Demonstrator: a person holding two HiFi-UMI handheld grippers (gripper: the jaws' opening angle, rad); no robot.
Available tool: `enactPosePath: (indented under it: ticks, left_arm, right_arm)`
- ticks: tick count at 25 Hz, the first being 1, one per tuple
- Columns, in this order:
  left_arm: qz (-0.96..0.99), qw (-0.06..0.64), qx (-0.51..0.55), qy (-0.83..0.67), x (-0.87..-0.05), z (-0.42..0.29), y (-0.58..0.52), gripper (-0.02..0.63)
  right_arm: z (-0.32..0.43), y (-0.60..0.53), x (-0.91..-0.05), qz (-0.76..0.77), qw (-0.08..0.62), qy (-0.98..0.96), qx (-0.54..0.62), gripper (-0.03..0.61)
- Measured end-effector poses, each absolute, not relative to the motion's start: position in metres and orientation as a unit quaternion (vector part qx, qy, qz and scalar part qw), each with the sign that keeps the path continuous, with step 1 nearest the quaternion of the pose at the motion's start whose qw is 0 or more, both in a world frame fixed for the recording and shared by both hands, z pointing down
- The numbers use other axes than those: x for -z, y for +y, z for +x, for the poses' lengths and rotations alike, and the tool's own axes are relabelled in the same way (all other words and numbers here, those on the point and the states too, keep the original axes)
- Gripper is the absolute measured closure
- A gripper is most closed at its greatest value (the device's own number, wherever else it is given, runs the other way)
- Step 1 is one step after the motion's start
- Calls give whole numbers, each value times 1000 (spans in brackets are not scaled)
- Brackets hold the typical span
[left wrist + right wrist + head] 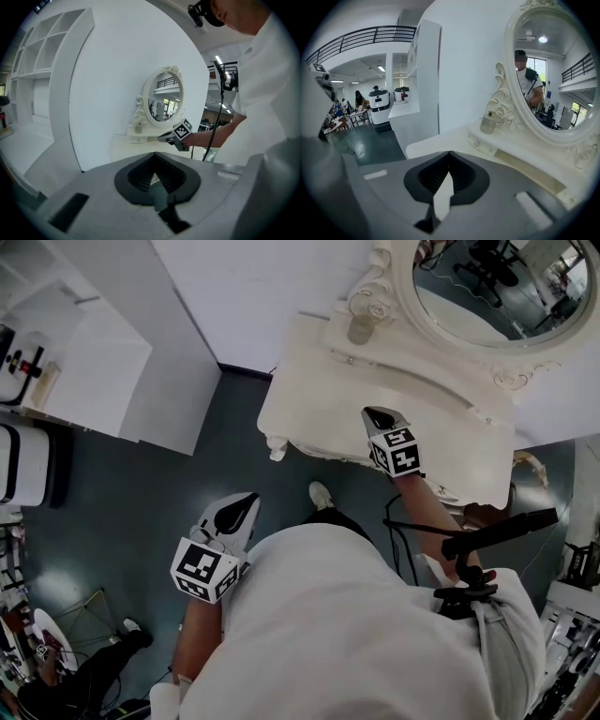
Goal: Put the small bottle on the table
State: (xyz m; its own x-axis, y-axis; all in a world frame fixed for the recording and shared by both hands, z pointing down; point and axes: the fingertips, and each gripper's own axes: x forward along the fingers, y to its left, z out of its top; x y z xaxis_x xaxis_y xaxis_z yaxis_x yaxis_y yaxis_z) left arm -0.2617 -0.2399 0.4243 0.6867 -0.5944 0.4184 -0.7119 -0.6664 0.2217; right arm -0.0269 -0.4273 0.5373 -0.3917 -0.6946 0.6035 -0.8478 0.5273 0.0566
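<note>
Hovering the right tool (380, 418) over the surface (314, 395), jaws shut on nothing, probably lining up on the bottle (361, 327) sitting on the ledge (485, 140); left tool (236, 513) hanging closed, just idling.

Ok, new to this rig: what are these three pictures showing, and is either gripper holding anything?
No robot: a person holds a two-jaw gripper in each hand. The head view looks down from their head; each gripper view rides on a gripper, looking along its jaws. The right gripper is over the white dressing table, jaws shut, empty. The left gripper is lower, above the floor, also shut and empty. The small bottle stands on the table's raised shelf beside the oval mirror, untouched.
</note>
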Motion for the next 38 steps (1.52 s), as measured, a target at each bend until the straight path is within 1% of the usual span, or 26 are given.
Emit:
enactPosePath:
  ticks: [11,19,38]
  left_arm:
    - [906,189,-159,-342,-433,-275,-181,611]
    - [909,193,-155,-334,-446,-277,-140,611]
    - [918,177,-147,-324,-441,-273,-95,611]
  right_arm:
    - [-91,-319,-508,414,268,-861,-127,577]
    - [-116,-252,-502,389,256,-875,-129,577]
    - [-144,-179,-484,362,249,-893,-95,577]
